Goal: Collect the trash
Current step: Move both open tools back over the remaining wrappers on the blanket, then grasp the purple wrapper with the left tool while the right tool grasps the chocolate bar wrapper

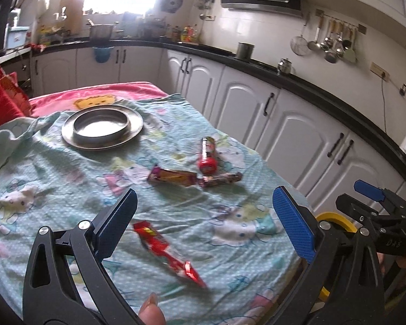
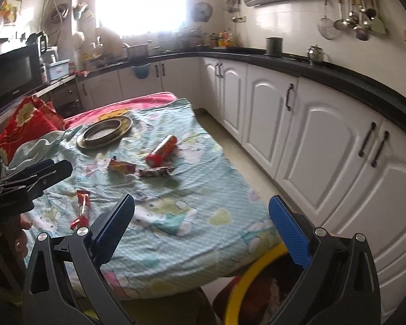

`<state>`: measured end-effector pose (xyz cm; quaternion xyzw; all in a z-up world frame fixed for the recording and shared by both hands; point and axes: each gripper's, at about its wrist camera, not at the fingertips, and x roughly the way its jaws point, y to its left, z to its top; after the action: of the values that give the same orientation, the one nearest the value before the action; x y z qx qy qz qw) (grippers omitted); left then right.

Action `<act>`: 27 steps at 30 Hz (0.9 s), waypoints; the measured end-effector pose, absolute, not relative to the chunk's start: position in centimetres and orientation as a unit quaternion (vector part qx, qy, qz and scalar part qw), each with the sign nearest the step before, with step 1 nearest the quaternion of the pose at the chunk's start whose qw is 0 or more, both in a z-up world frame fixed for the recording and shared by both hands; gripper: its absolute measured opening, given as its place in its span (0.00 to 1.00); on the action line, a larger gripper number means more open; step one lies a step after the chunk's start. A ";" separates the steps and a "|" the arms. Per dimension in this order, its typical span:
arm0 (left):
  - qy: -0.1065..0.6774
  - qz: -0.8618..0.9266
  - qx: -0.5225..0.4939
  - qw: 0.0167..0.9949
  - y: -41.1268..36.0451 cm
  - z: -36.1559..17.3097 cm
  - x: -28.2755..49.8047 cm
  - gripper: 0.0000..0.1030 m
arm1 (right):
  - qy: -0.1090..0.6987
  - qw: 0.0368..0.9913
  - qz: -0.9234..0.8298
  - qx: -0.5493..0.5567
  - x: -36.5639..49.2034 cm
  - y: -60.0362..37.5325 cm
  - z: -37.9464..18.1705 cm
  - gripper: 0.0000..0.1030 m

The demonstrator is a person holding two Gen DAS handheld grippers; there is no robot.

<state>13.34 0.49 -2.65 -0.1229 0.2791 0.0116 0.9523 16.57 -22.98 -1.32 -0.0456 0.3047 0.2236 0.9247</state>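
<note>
The red wrapper [image 1: 170,254] lies on the cloth-covered desk [image 1: 230,257] just ahead of the open, empty left gripper [image 1: 205,222], long axis slanting away; the right gripper [image 2: 203,227], also open, is farther.

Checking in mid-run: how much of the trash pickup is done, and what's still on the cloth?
Done: unclear; the yellow-rimmed bin holds something red, too blurred to name. In hand: nothing; the left gripper and right gripper are both open and empty. Left: red wrapper, orange-and-purple wrapper, dark wrapper and red tube lie on the cloth.
</note>
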 end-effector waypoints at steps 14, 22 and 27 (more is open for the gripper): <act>0.310 0.047 -0.152 0.937 7.2 -3.6 16.2 0.89 | 0.327 0.910 0.248 -0.053 22.2 -16.4 -3.4 0.92; 0.357 0.021 -0.162 0.920 8.2 -5.1 20.3 0.81 | 0.383 0.890 0.245 -0.035 27.0 -13.5 -6.9 0.66; 0.394 0.006 -0.167 0.904 8.1 -6.5 23.4 0.75 | 0.421 0.875 0.239 0.005 29.5 -12.9 -8.8 0.53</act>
<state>23.45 8.08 -6.48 -0.1666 0.3941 0.0060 0.9038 29.49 -12.86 -8.83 0.0052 0.4214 0.2393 0.8747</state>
